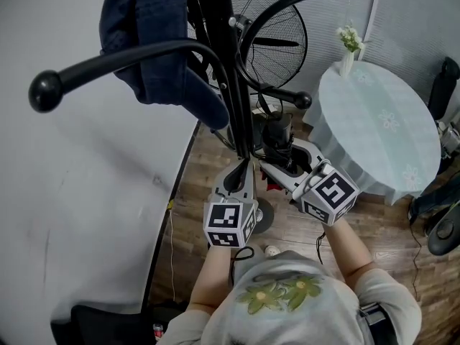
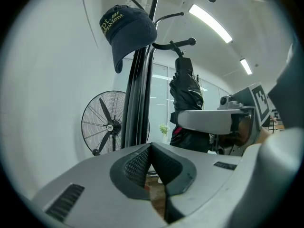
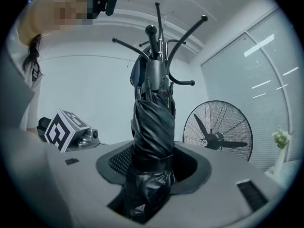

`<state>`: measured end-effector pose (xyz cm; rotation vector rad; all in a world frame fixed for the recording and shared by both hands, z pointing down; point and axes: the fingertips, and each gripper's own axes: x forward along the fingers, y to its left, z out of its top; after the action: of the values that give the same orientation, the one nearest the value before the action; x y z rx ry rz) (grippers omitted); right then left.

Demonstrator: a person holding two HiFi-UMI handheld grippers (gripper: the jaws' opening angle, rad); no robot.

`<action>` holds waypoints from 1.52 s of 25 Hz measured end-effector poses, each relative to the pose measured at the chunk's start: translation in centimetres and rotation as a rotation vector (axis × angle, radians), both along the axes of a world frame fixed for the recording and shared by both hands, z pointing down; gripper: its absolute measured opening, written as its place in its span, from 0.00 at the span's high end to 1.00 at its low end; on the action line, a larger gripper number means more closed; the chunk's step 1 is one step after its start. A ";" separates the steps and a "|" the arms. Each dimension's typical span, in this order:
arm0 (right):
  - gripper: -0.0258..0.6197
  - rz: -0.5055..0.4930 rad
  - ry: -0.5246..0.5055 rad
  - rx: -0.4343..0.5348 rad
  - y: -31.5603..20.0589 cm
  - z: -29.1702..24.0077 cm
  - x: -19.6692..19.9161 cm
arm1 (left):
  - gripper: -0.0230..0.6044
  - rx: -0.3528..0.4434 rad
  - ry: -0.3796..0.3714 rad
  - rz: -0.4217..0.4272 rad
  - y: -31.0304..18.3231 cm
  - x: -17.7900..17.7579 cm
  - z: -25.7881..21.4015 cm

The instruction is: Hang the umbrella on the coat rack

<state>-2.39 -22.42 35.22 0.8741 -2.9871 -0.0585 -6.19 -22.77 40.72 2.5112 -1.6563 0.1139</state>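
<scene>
A folded black umbrella stands upright between the jaws of my right gripper, which is shut on it. In the head view this gripper holds the umbrella just right of the black coat rack. The rack's curved hooks rise behind the umbrella's top. My left gripper is shut with nothing in it, its tips close to the rack's pole. From there I see the umbrella beside the pole, below a hook. A dark blue cap hangs on the rack.
A large standing fan is behind the rack. A round table with a pale cloth and a small vase of flowers stands to the right. A white wall runs along the left. Dark gear lies on the wooden floor at the far right.
</scene>
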 end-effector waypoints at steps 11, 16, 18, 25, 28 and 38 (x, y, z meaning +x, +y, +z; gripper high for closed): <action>0.63 0.009 0.005 -0.017 -0.2 0.7 0.0 | 0.96 -0.001 -0.004 0.009 0.1 0.3 0.0; 0.63 0.007 0.012 -0.021 -0.3 1.0 -0.1 | 0.96 -0.002 -0.010 0.006 0.1 0.2 0.1; 0.63 0.009 0.012 -0.022 -0.2 1.1 -0.1 | 0.96 -0.001 -0.010 0.005 0.2 0.2 0.0; 0.61 -0.007 0.010 -0.016 0.0 1.7 -0.9 | 0.96 -0.002 -0.010 0.005 0.2 0.3 0.2; 0.60 -0.007 -0.014 -0.016 0.1 1.8 -1.2 | 0.96 -0.002 -0.010 0.012 0.2 0.5 0.1; 0.58 0.019 -0.024 0.007 -0.1 1.9 -1.3 | 0.96 0.000 -0.025 0.009 0.5 0.5 0.3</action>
<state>-3.73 -22.48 37.13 0.9110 -3.0021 -0.0587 -5.72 -22.28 41.04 2.5280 -1.6542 0.1472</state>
